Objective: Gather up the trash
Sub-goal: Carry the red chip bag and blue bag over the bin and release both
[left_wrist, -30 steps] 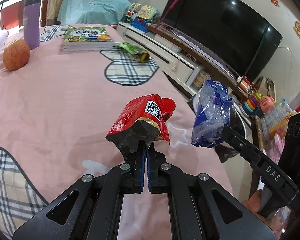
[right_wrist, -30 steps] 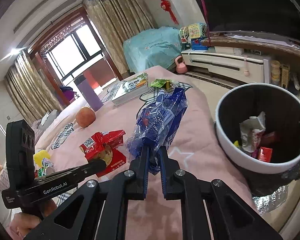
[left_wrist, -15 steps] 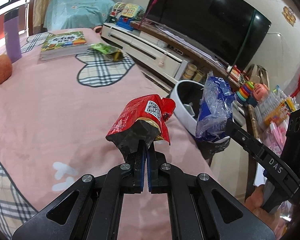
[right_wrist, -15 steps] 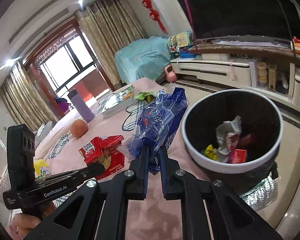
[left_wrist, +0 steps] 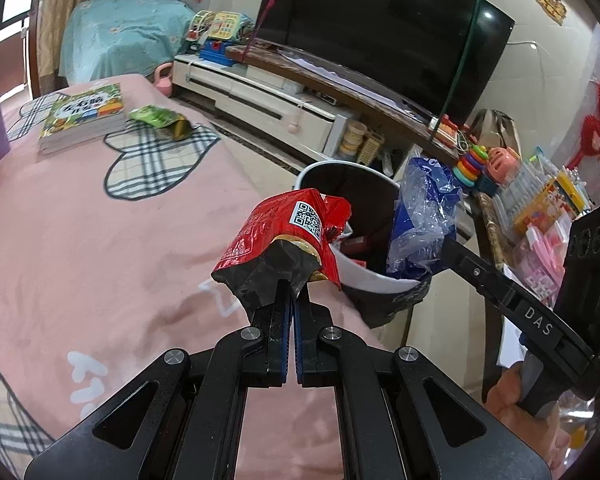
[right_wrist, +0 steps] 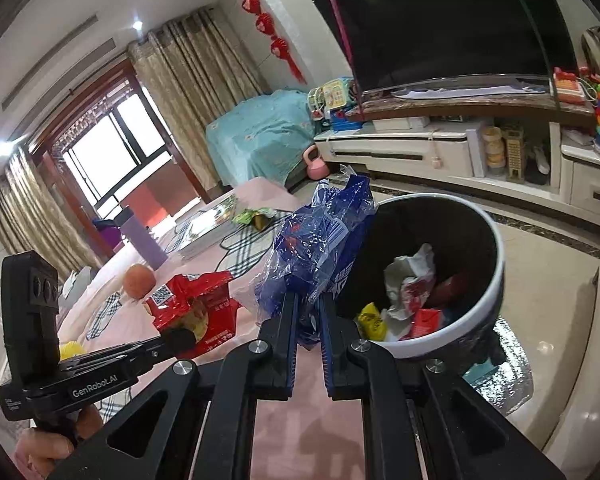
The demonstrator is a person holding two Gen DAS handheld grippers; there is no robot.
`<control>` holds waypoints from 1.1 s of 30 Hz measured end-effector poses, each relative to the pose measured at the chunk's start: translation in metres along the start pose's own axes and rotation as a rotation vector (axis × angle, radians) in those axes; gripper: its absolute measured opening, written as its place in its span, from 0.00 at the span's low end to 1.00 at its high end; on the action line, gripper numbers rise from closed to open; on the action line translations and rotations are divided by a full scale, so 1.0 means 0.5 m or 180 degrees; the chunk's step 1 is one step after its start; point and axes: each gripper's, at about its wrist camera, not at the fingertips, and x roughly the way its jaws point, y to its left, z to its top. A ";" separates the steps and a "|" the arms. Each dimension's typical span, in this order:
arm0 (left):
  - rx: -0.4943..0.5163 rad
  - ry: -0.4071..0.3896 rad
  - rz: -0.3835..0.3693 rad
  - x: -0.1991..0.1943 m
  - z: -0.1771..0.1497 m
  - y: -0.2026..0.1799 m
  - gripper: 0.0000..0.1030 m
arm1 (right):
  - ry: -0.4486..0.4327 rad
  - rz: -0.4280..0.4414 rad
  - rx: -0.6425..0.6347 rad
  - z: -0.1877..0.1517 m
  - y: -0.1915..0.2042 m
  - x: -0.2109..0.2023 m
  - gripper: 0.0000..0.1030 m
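Left gripper [left_wrist: 291,300] pinching crumpled red wrapper [left_wrist: 284,236], right gripper [right_wrist: 309,312] pinching crinkled blue bag [right_wrist: 320,240]

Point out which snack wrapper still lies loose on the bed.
The green wrapper, lying beside the book. The red wrapper is clamped in the left gripper, the blue one in the right gripper.

A pink bedspread [left_wrist: 80,240] with plaid heart patches covered the bed, and a stack of books [left_wrist: 82,118] lay on it near a purple bottle [right_wrist: 142,240] and an orange fruit [right_wrist: 139,280]. A large black television [left_wrist: 384,36] stood on a long white cabinet [left_wrist: 268,108], with a stacking-ring toy [left_wrist: 473,162] at its end. Near the curtained window [right_wrist: 112,148] there was a piece of furniture under a light blue cover [left_wrist: 120,46], and a pink kettlebell [right_wrist: 318,164] was on the floor beside it.
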 end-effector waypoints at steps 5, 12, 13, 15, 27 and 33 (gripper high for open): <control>0.0071 0.0010 -0.0036 0.015 0.014 -0.023 0.01 | -0.0037 -0.0076 0.0048 0.009 -0.027 -0.010 0.10; 0.0197 0.0023 -0.0098 0.033 0.031 -0.062 0.01 | -0.0065 -0.0181 0.0104 0.021 -0.063 -0.016 0.10; 0.0210 0.0023 -0.0105 0.036 0.034 -0.067 0.01 | -0.0066 -0.0193 0.0108 0.022 -0.068 -0.016 0.10; 0.0236 0.0030 -0.0119 0.044 0.038 -0.077 0.01 | -0.0068 -0.0218 0.0112 0.023 -0.075 -0.017 0.10; 0.0346 0.0091 -0.0168 0.089 0.063 -0.119 0.01 | -0.0029 -0.0343 0.0158 0.029 -0.111 -0.010 0.10; 0.0382 0.0138 -0.0163 0.110 0.068 -0.132 0.01 | -0.0017 -0.0379 0.0182 0.035 -0.121 -0.008 0.10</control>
